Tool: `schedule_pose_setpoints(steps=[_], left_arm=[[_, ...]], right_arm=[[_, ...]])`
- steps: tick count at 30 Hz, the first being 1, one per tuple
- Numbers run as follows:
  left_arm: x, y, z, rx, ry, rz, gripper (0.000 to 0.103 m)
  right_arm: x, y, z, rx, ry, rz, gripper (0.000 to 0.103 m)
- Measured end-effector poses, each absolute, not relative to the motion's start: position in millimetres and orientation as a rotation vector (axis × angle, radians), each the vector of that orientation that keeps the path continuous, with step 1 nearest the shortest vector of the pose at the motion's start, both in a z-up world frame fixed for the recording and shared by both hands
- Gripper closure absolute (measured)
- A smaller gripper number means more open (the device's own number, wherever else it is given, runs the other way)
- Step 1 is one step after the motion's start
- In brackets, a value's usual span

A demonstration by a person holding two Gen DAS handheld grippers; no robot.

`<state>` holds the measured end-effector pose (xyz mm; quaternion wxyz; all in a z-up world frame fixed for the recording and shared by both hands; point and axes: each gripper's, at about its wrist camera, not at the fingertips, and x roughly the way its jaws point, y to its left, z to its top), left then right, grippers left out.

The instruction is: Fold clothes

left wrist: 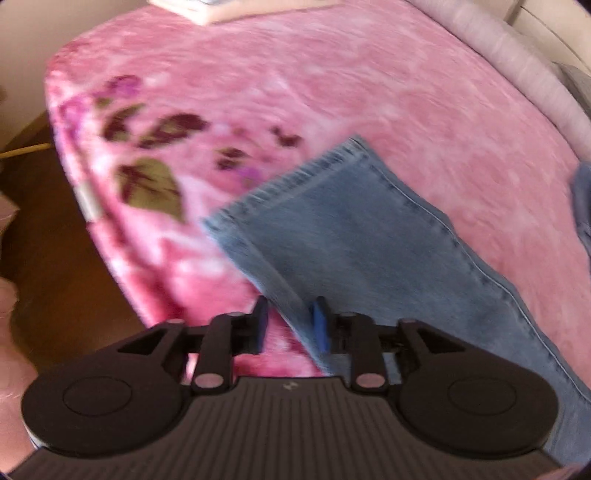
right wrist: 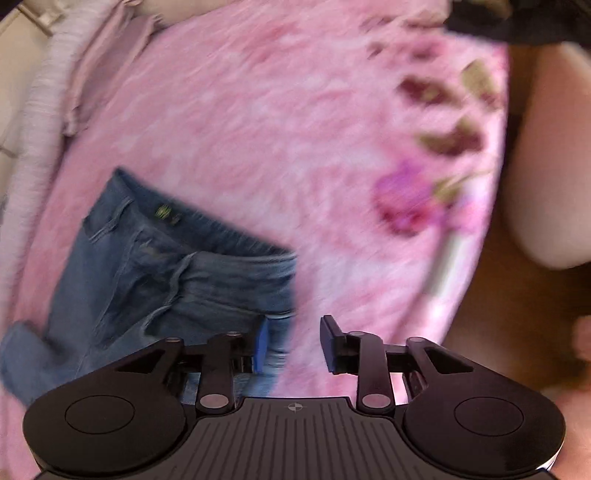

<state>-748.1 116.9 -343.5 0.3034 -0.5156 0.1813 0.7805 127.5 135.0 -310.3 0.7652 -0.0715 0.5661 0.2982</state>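
A pair of blue jeans lies on a pink flowered blanket (left wrist: pixel 332 81). The left wrist view shows a leg (left wrist: pixel 369 236) with its stitched hem pointing up and left. My left gripper (left wrist: pixel 290 325) hovers open over that leg's near edge, nothing between its blue pads. The right wrist view shows the jeans' waistband and pocket area (right wrist: pixel 177 266), crumpled at the lower left. My right gripper (right wrist: pixel 295 343) stands open above the waist's right corner, its left fingertip (right wrist: pixel 261 343) over denim and its right one over blanket (right wrist: pixel 258 129). Both views are motion-blurred.
A pale lilac garment (right wrist: pixel 99 74) and a ribbed grey cloth (left wrist: pixel 517 66) lie along the blanket's far edge. A light flat object (left wrist: pixel 221 9) sits at the top. Brown floor (left wrist: pixel 55 258) shows beyond the bed's edge, and a pale rounded shape (right wrist: pixel 546 166) is at the right.
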Motion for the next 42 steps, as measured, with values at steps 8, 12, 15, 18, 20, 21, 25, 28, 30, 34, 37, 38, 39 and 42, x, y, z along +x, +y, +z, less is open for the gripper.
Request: schedule_pose_setpoints(steps=[8, 12, 15, 18, 20, 21, 25, 28, 30, 34, 37, 38, 39, 42], left_arm=[[-736, 148, -300, -1.191, 0.564, 2.070, 0.081], [-691, 196, -312, -1.181, 0.580, 1.826, 0.081], [-661, 224, -321, -1.222, 0.558, 1.670, 0.081], [-638, 245, -326, -1.239, 0.533, 1.558, 0.081], [-627, 261, -327, -1.230, 0.538, 1.510, 0.081], [-622, 268, -329, -1.229, 0.544, 1.498, 0.081], [-601, 302, -337, -1.215, 0.571, 1.447, 0.081], [-582, 328, -340, -1.186, 0.589, 1.421, 0.081], [-570, 350, -341, -1.154, 0.603, 1.406, 0.081], [-553, 388, -345, -1.091, 0.621, 1.404, 0.080], [-541, 416, -351, -1.071, 0.620, 1.422, 0.080], [-537, 425, -354, -1.073, 0.612, 1.424, 0.080], [-533, 434, -356, -1.072, 0.605, 1.422, 0.080], [-520, 461, -365, -1.061, 0.591, 1.420, 0.080]], right_arm=[[97, 151, -312, -0.233, 1.241, 0.689, 0.070], [72, 166, -318, -0.273, 1.270, 0.758, 0.070], [47, 172, -318, -0.250, 1.260, 0.758, 0.070], [30, 184, -306, -0.255, 1.191, 0.814, 0.070], [21, 199, -303, -0.271, 1.169, 0.887, 0.070], [16, 208, -304, -0.287, 1.163, 0.919, 0.070], [-11, 247, -308, -0.381, 1.154, 1.020, 0.070], [-26, 272, -313, -0.425, 1.159, 1.094, 0.070], [-33, 287, -320, -0.450, 1.159, 1.129, 0.070], [-36, 311, -334, -0.446, 1.155, 1.187, 0.070], [-37, 333, -337, -0.478, 1.132, 1.244, 0.070], [-37, 340, -336, -0.498, 1.122, 1.260, 0.070], [-36, 346, -336, -0.516, 1.114, 1.273, 0.070], [-29, 362, -340, -0.535, 1.123, 1.280, 0.070]])
